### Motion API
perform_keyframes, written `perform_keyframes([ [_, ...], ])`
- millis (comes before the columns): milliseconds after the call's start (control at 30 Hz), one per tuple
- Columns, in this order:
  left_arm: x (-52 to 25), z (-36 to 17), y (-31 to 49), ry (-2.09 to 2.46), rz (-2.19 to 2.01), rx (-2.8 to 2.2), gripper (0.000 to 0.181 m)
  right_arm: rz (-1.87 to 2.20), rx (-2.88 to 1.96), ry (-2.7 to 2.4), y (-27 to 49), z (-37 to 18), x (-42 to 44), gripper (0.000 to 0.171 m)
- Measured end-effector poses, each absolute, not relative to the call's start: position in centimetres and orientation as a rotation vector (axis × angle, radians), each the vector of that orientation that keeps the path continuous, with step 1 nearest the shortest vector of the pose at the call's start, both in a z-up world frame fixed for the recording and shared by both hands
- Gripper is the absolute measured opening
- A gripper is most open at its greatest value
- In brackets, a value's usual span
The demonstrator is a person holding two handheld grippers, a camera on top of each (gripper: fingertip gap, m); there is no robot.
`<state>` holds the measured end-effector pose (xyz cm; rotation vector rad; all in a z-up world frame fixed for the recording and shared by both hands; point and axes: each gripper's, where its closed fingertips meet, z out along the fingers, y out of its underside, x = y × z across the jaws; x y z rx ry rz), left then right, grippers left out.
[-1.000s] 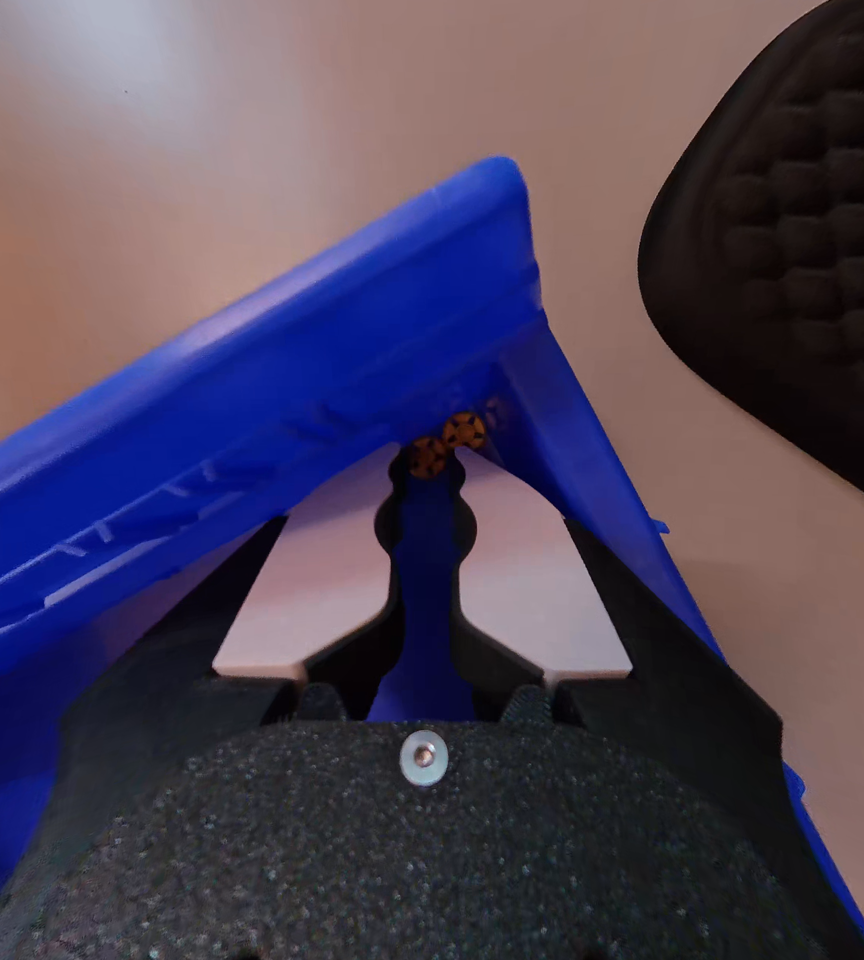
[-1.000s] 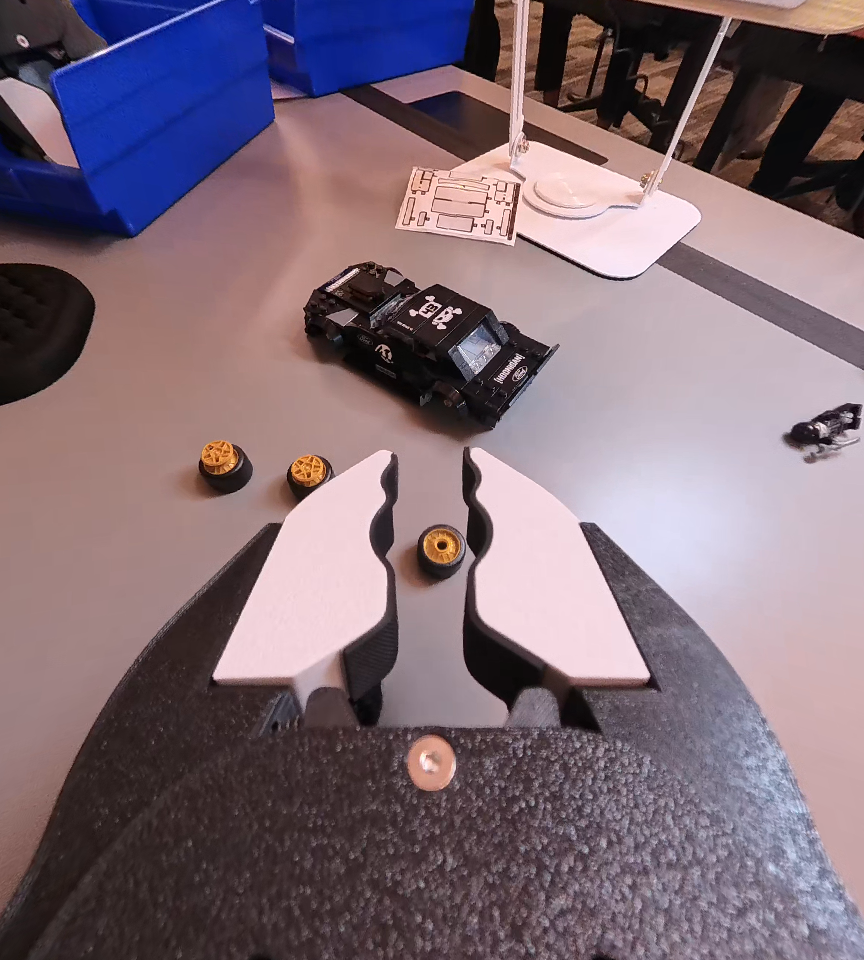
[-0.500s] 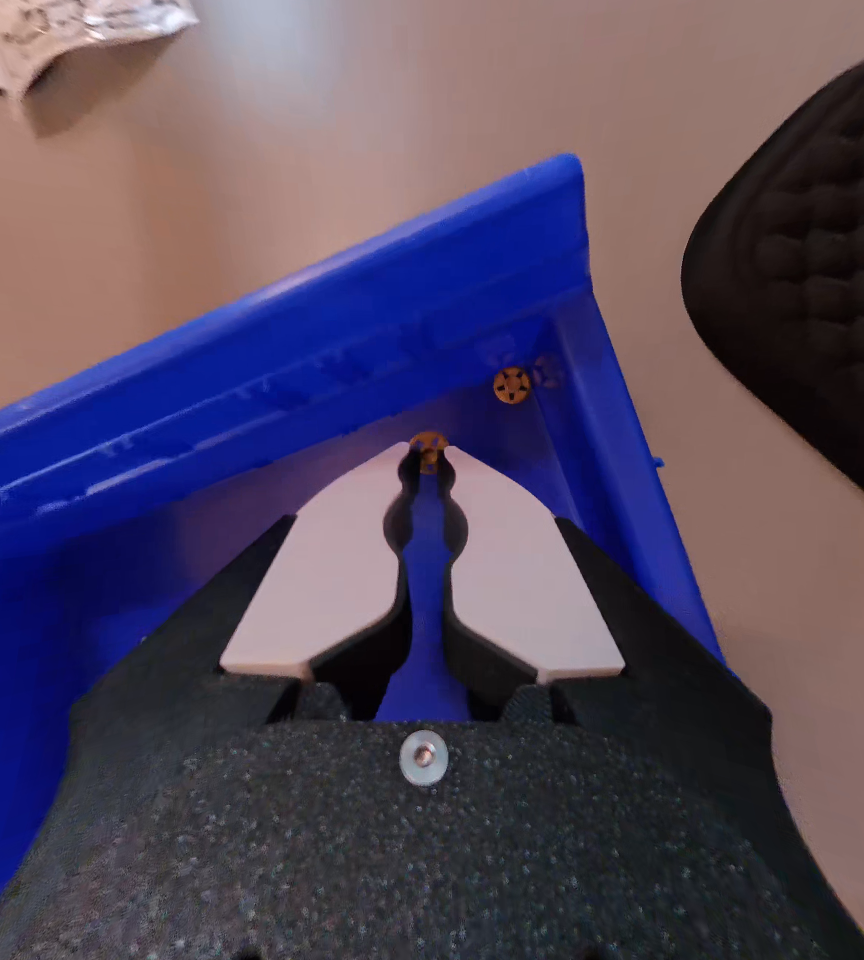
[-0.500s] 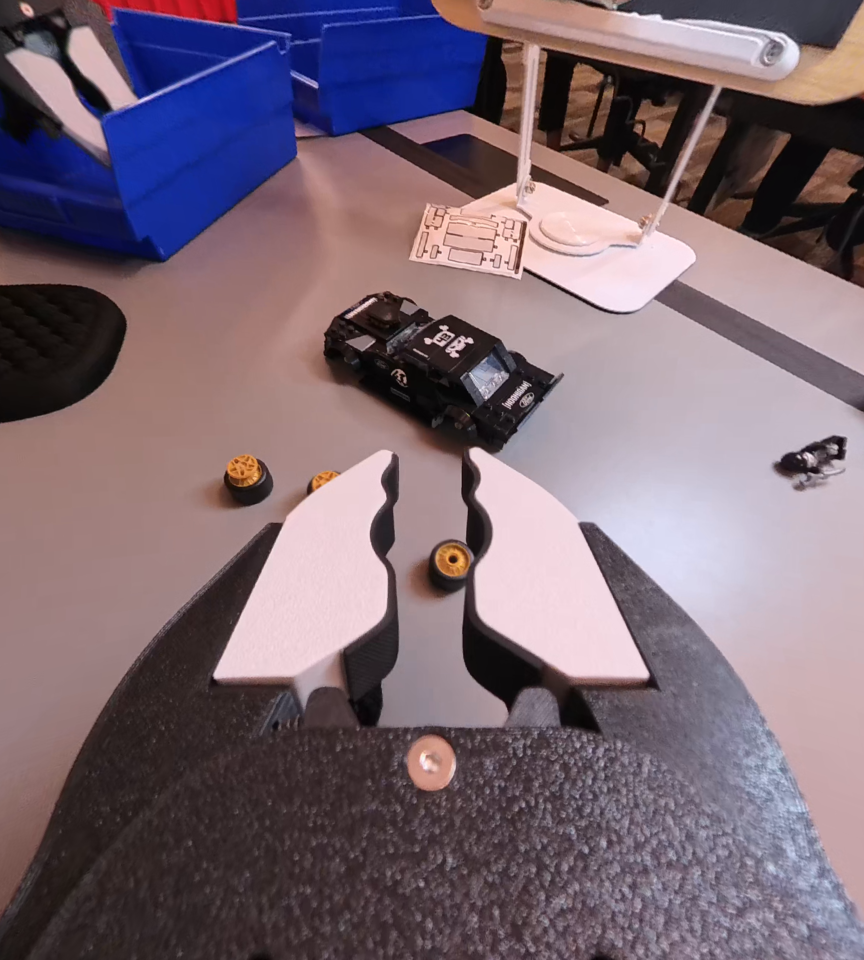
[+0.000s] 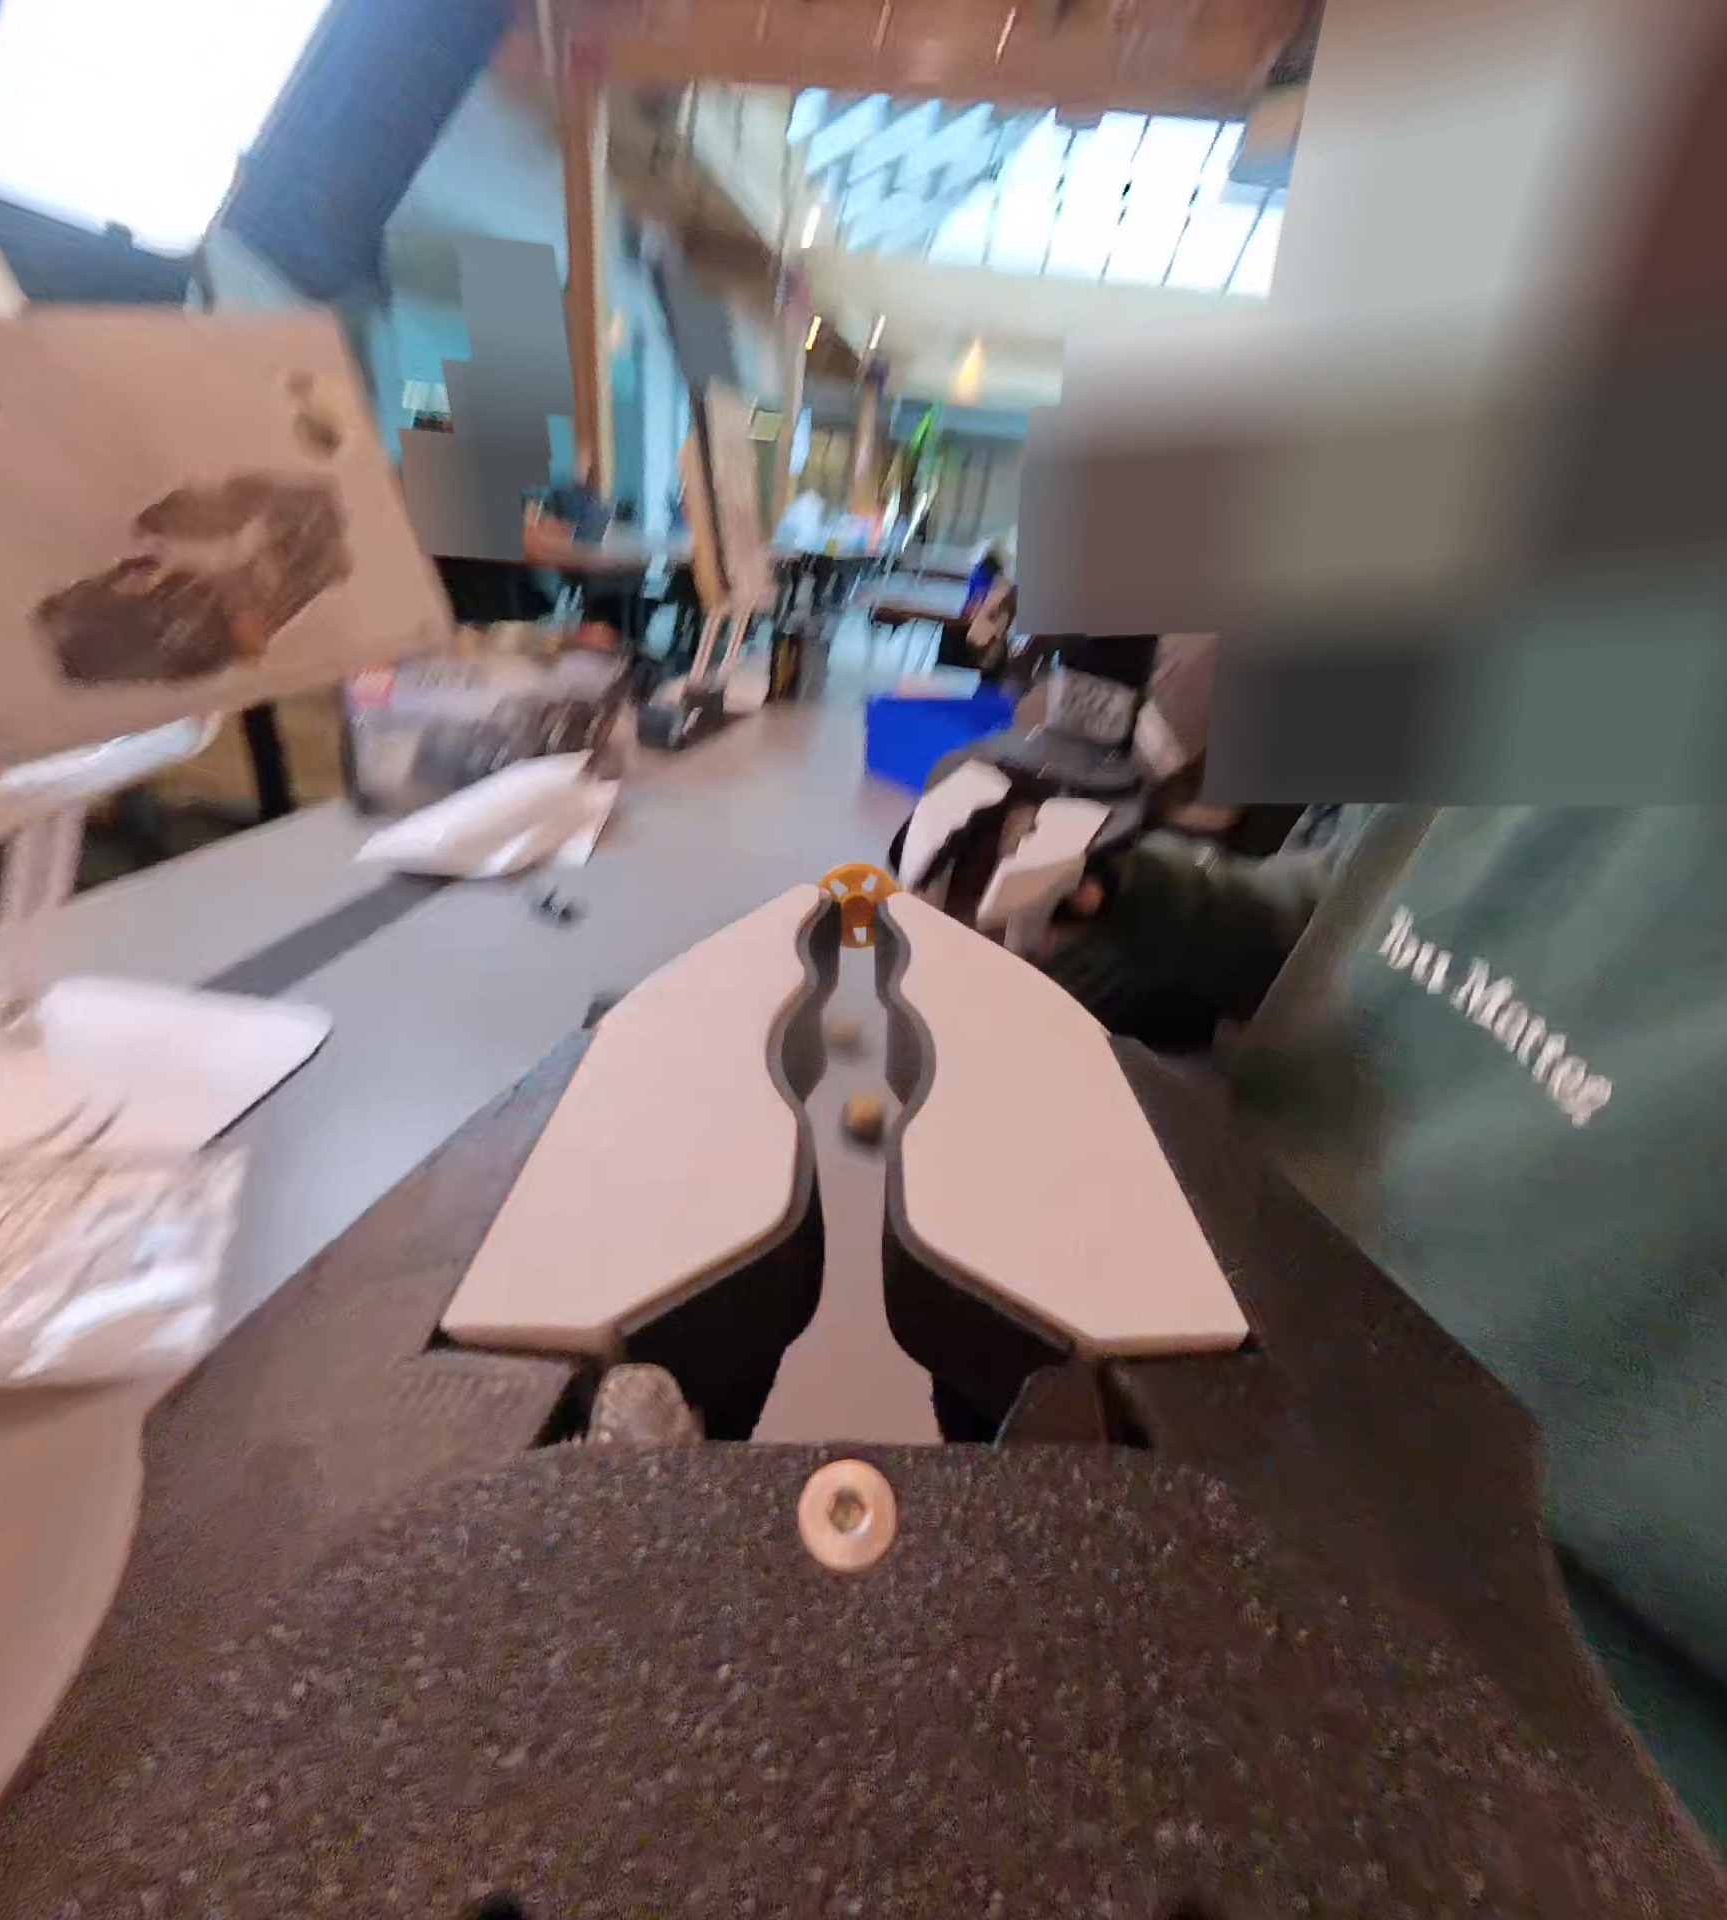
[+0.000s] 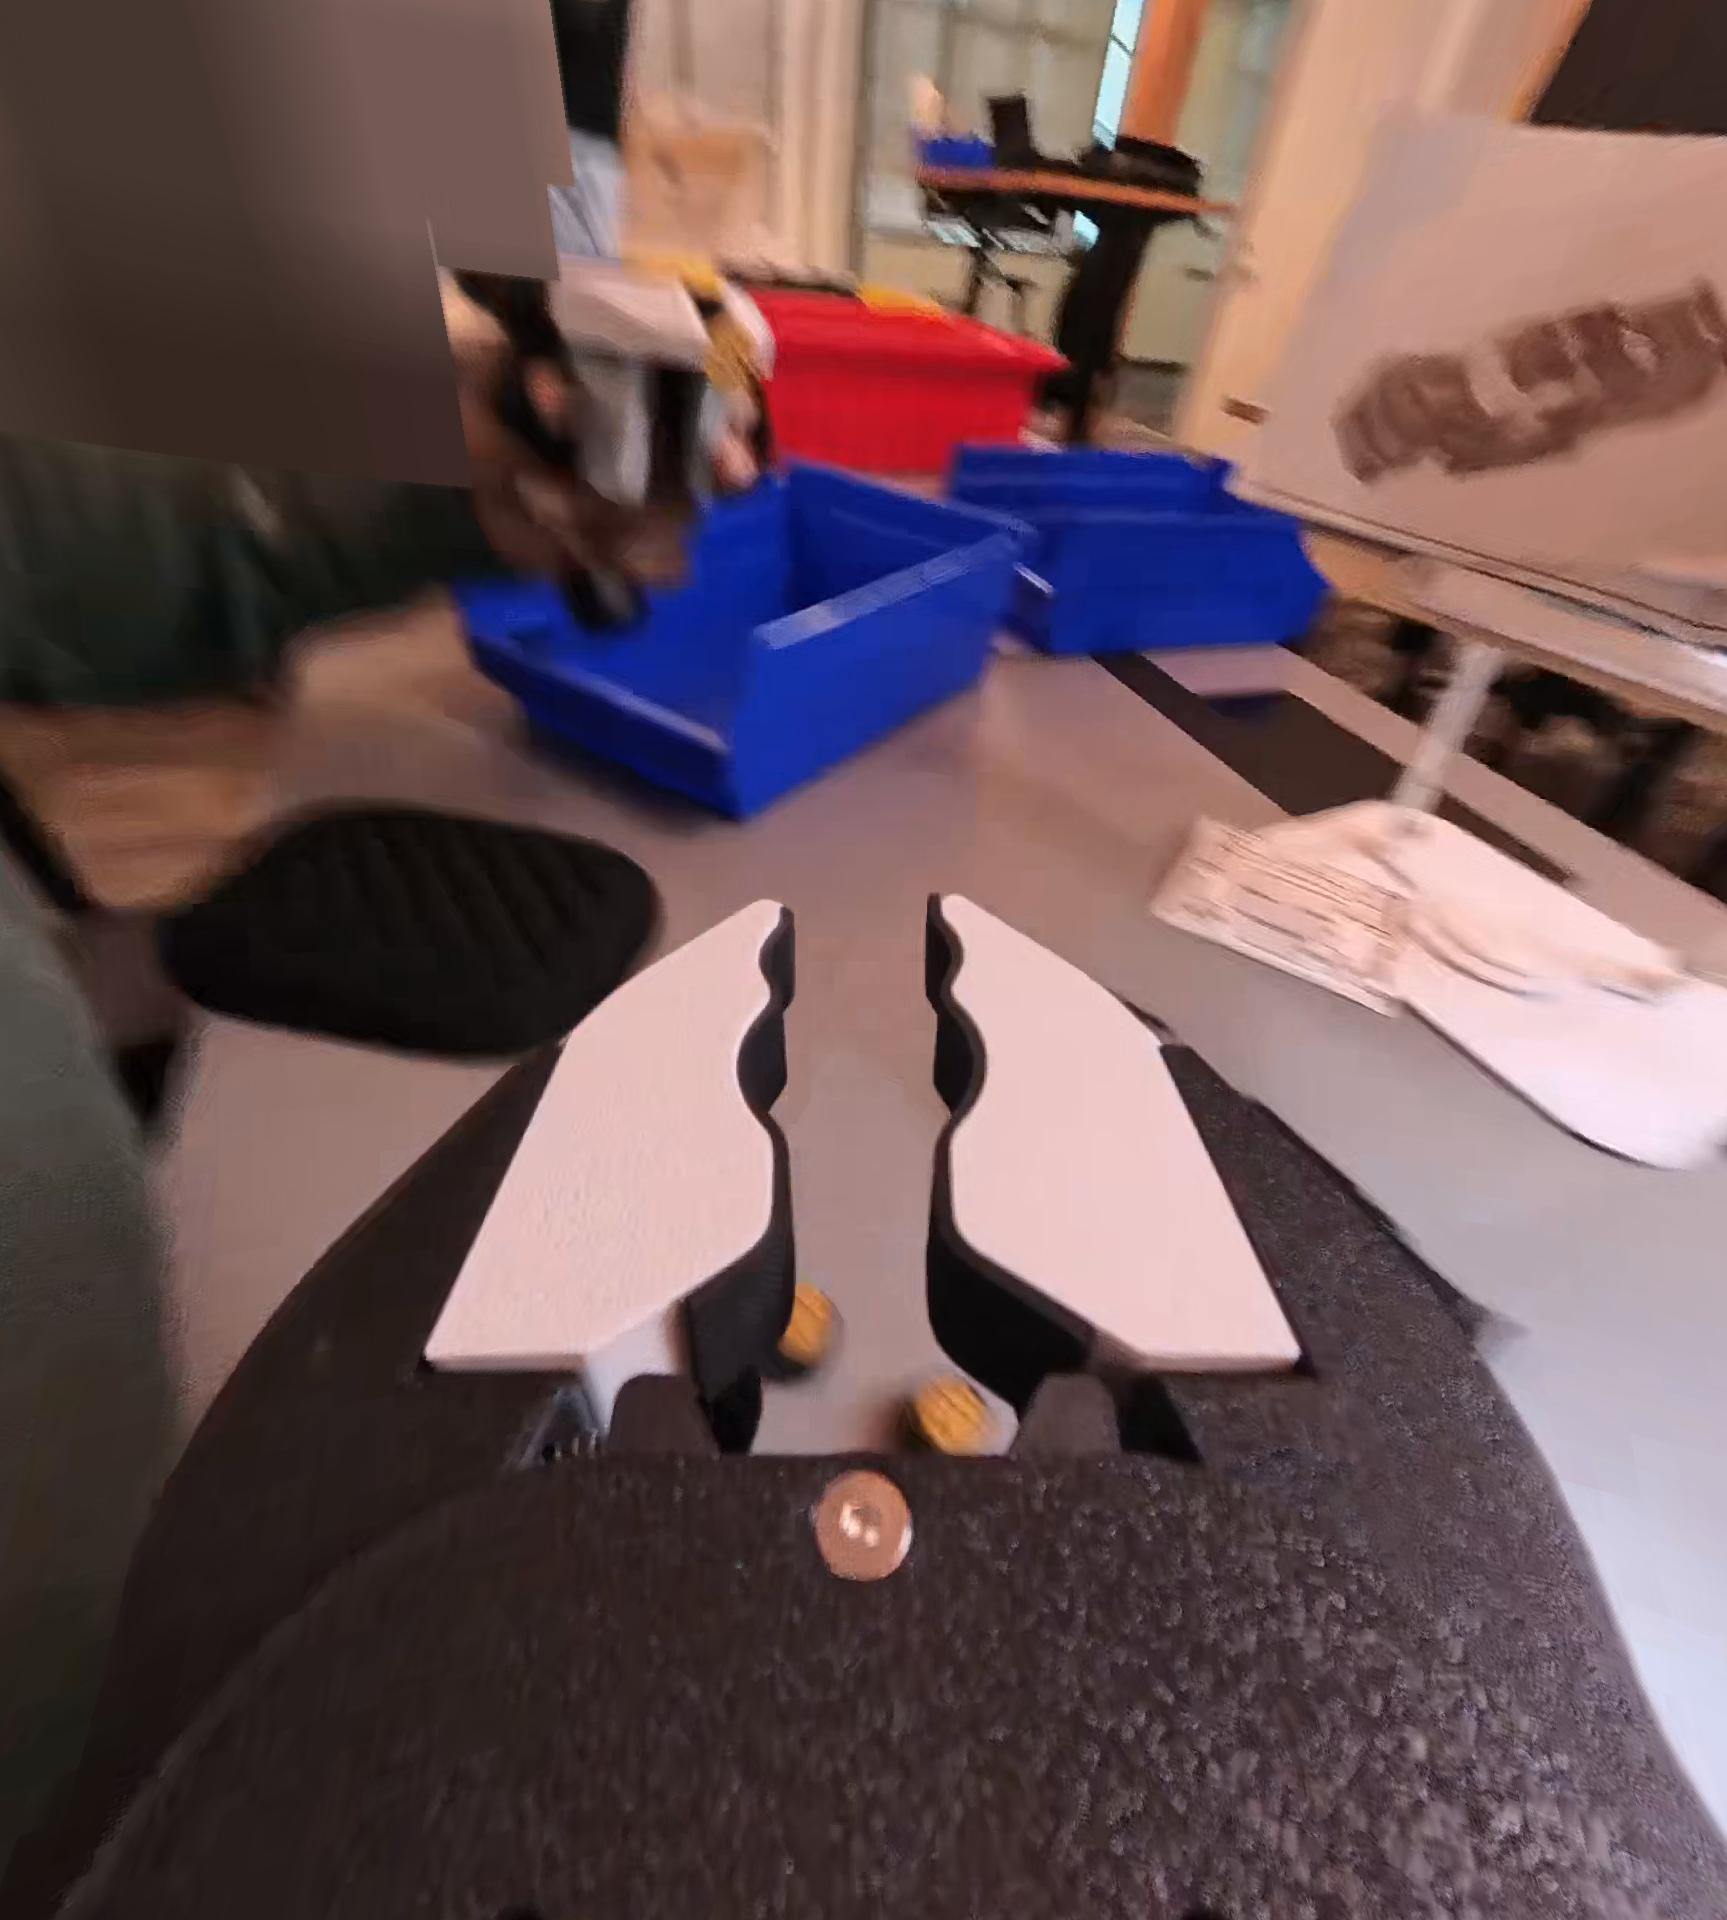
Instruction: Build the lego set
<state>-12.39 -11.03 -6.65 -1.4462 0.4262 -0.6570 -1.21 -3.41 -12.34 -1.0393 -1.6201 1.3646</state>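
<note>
The left gripper [image 5: 857, 906] pinched a small gold spoked wheel hub [image 5: 857, 891] at its tips for fitting, while the right gripper [image 6: 859, 914] hung parted, empty.

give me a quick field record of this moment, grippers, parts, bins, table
left gripper: shut on a gold wheel hub, held in the air
right gripper: open, empty, above the table
loose wheels: two, gold-hubbed, on the table under the right gripper
blue bin: on the table, far side
black pad: near the bin
image quality: motion-blurred
</note>
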Motion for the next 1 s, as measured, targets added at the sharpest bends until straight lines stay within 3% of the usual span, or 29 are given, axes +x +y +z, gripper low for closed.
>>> perform_keyframes([
  [167, -5.9, -5.5, -7.9, 0.491, -0.688, -1.199, 0.006, 1.985, -1.145, -1.417, -6.8, -7.3, -2.6, 0.034],
  [433, -1.4, -6.0, -5.8, 0.610, -0.600, -1.145, 0.006, 2.379, -1.319, -1.181, -6.6, -6.3, -2.3, 0.032],
  [633, -1.0, -6.8, -5.2, 0.638, -0.571, -1.170, 0.006, 2.364, -1.339, -1.135, -5.9, -6.8, -2.1, 0.016],
  [800, -0.9, -7.4, -4.7, 0.642, -0.565, -1.191, 0.006, 2.289, -1.357, -1.192, -5.4, -7.6, -2.1, 0.016],
  [900, -1.3, -8.4, -4.0, 0.624, -0.554, -1.256, 0.019, 2.097, -1.352, -1.365, -3.6, -8.5, -1.3, 0.015],
  [1000, -2.4, -9.7, -3.6, 0.573, -0.547, -1.357, 0.031, 1.597, -1.407, -1.610, 1.9, -11.7, 0.3, 0.016],
])
